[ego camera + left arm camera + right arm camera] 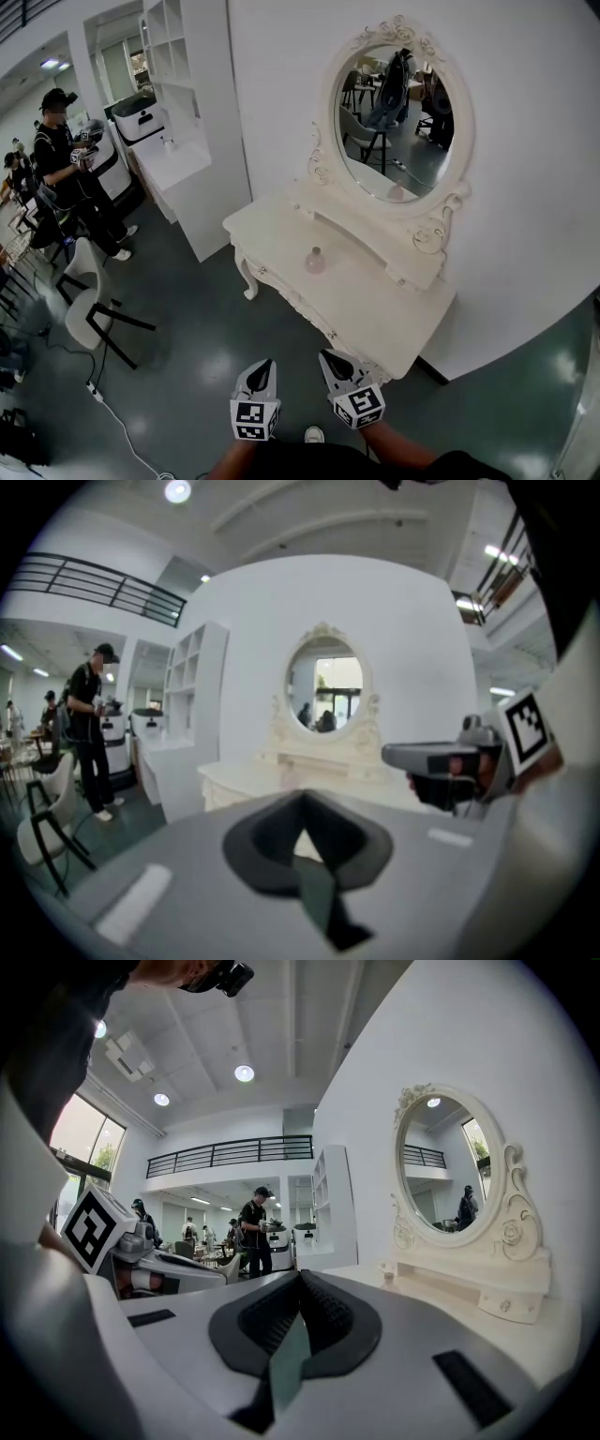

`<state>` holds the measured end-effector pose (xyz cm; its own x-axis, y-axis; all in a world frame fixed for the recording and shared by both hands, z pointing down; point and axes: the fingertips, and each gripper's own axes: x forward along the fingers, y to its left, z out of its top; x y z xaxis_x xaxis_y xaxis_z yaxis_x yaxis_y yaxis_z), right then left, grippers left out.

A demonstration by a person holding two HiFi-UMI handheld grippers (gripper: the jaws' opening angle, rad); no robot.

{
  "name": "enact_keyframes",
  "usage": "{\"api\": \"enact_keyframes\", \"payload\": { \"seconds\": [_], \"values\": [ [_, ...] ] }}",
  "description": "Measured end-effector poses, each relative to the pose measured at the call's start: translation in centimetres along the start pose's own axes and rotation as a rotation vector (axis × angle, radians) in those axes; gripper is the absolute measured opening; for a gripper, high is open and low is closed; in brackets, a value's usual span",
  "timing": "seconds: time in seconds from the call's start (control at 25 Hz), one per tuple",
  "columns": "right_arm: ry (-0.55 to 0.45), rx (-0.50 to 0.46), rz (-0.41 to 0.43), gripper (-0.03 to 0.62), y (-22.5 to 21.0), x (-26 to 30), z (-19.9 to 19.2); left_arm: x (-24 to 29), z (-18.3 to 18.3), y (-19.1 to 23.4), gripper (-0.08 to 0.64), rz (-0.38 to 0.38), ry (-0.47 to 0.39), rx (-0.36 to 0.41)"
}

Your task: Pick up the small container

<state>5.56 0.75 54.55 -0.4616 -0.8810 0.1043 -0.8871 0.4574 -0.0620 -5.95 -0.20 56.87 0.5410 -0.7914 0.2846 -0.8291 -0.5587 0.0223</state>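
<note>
The small container (pixel 315 261), a pale pink bottle-shaped thing with a narrow neck, stands upright on the white table (pixel 375 305). It is towards the table's middle, with bare tabletop all round it. At the far edge of the table an oval mirror (pixel 398 117) in a carved white frame stands against the white wall, and a pinkish reflection shows low in its glass.

Both grippers hang over the dark floor (pixel 187 337) on the near side of the table, well apart from the container. The left gripper (pixel 263 366) has its jaws pressed together with nothing between them, and its own view (pixel 300 803) shows the dark pads meeting in a closed seam. The right gripper (pixel 330 356) is just beside it on the right, near the table's near edge. Its jaws are also closed and empty (pixel 300 1283). In the right gripper view the container (pixel 387 1277) appears small and far off on the tabletop, below the mirror.

To the far left a white shelf unit (pixel 173 56) stands against the wall. A person (pixel 61 150) in dark clothes and a cap stands beyond it, and a white chair (pixel 89 300) with dark legs sits at the left. A white cable (pixel 122 431) trails across the floor at the near left
</note>
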Motion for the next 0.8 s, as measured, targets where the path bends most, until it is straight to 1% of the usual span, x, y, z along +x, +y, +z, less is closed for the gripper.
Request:
{"api": "enact_keyframes", "payload": {
  "seconds": [0.2,0.52,0.8],
  "values": [
    [0.017,0.001,-0.014,0.006,-1.5,2.4,-0.7,3.0,-0.1,0.5,0.008,-0.039,0.009,-0.018],
    [-0.021,-0.011,-0.105,0.006,-3.9,8.8,1.6,8.3,3.2,4.5,0.008,-0.121,-0.039,0.028],
    [-0.010,-0.023,-0.176,0.006,-4.7,13.5,2.3,11.8,4.2,9.0,0.008,-0.187,-0.034,0.039]
  ]
}}
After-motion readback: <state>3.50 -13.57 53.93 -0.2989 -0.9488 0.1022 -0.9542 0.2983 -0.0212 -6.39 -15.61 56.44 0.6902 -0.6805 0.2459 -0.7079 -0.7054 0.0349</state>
